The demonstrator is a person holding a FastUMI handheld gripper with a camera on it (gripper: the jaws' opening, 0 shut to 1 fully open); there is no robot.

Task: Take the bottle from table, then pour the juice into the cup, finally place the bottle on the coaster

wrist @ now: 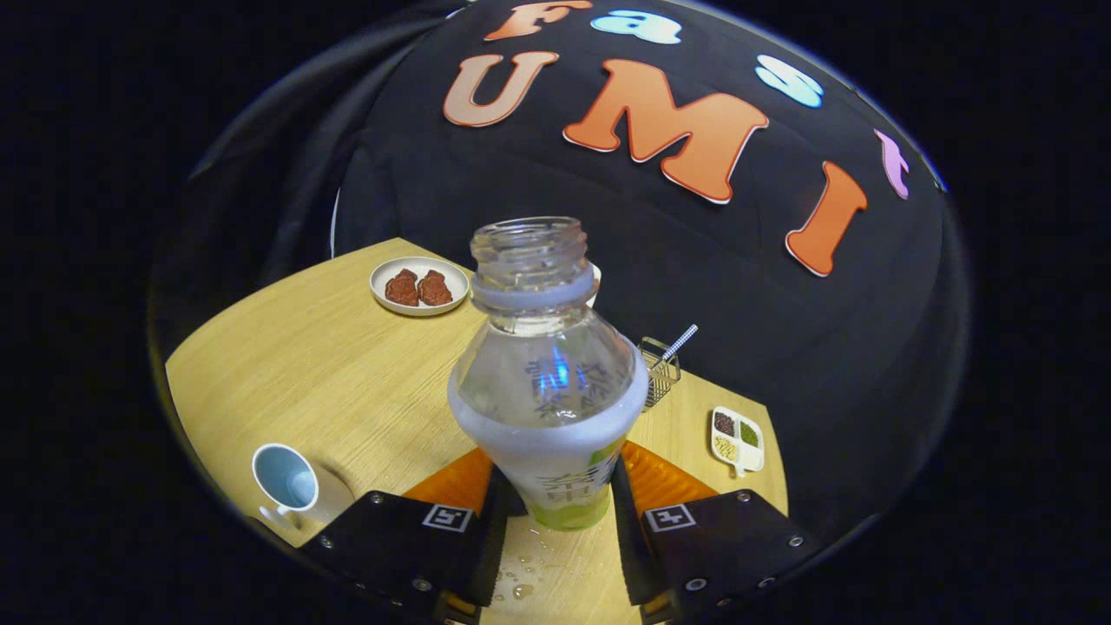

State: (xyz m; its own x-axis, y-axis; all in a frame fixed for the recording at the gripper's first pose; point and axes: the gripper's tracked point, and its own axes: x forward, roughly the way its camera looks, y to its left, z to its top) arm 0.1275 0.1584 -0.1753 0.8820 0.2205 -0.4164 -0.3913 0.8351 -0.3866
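Gripper view | fingers [555, 508] clamp clear ribbed plastic bottle [547, 382] | woodgrain table [330, 373]

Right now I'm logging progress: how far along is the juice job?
Done: the bottle is taken, uncapped, clamped between both fingers of the gripper. In hand: it is held upright, off to one side of the cup. Whether juice was poured I cannot tell; droplets lie on the table. Left: setting it on the coaster.

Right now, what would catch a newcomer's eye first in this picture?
The open, capless bottle dominates, clamped between the gripper's two fingers, above droplets on the wooden table. Left of the fingers stands a white cup. Beyond the bottle sits a plate with two brown snacks.
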